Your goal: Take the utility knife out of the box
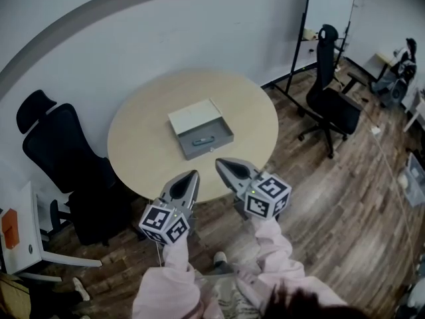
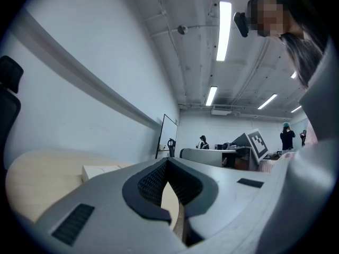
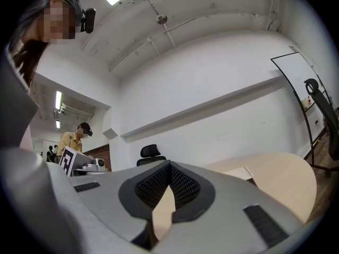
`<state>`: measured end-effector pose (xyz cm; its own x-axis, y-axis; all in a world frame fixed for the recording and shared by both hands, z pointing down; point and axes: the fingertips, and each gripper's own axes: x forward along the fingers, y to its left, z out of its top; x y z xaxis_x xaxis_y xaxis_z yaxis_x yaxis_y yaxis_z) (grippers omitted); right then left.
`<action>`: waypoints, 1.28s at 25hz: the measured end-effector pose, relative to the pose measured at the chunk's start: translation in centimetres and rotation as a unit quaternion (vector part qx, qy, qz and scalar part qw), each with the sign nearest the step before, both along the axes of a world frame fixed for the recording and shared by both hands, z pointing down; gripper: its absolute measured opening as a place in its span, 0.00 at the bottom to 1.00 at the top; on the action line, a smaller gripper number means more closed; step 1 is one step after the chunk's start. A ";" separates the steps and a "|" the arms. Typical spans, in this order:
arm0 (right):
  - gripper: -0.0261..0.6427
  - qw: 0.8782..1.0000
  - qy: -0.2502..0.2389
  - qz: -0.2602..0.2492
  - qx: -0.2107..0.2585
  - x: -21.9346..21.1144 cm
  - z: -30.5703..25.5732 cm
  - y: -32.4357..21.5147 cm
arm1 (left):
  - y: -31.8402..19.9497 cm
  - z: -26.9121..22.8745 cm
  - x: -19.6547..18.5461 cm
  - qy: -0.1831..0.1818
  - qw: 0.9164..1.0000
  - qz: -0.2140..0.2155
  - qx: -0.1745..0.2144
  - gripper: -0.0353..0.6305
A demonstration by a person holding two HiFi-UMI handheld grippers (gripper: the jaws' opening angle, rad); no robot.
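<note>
An open grey box [image 1: 207, 140] with its pale lid [image 1: 194, 116] laid back stands in the middle of a round beige table [image 1: 139, 138]. A small teal utility knife [image 1: 201, 139] lies inside it. My left gripper [image 1: 194, 173] hovers at the table's near edge, shut and empty. My right gripper [image 1: 218, 160] is beside it, also shut with nothing between its jaws, and points at the box. In the left gripper view the jaws [image 2: 167, 161] meet at the tips, with the box's lid [image 2: 100, 171] beyond. The right gripper view shows its jaws [image 3: 170, 163] touching and the box [image 3: 238, 172] further off.
A black office chair [image 1: 60, 151] stands left of the table against the white wall, and another [image 1: 329, 92] at the right on the wood floor. A whiteboard [image 1: 329, 5] stands at the back right. A white desk [image 1: 20, 238] is at the lower left.
</note>
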<state>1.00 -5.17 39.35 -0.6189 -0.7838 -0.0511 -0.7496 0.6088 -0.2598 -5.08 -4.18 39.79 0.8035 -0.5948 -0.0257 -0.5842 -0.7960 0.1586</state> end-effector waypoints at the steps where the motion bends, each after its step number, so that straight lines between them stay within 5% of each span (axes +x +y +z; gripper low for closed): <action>1: 0.04 1.000 0.000 0.002 -0.001 0.0 0.0 -0.2 | -0.3 0.0 0.0 -0.001 1.000 0.001 -0.001 0.05; 32: 0.04 0.999 0.006 0.032 -0.024 -0.6 2.6 -6.0 | -6.4 2.1 -1.3 0.001 0.999 0.030 -0.018 0.05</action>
<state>0.36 -11.13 41.94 -0.5681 -0.8230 -0.0053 -0.7897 0.5469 -0.2781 -6.36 -10.59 41.88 0.8373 -0.5466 -0.0073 -0.5357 -0.8230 0.1889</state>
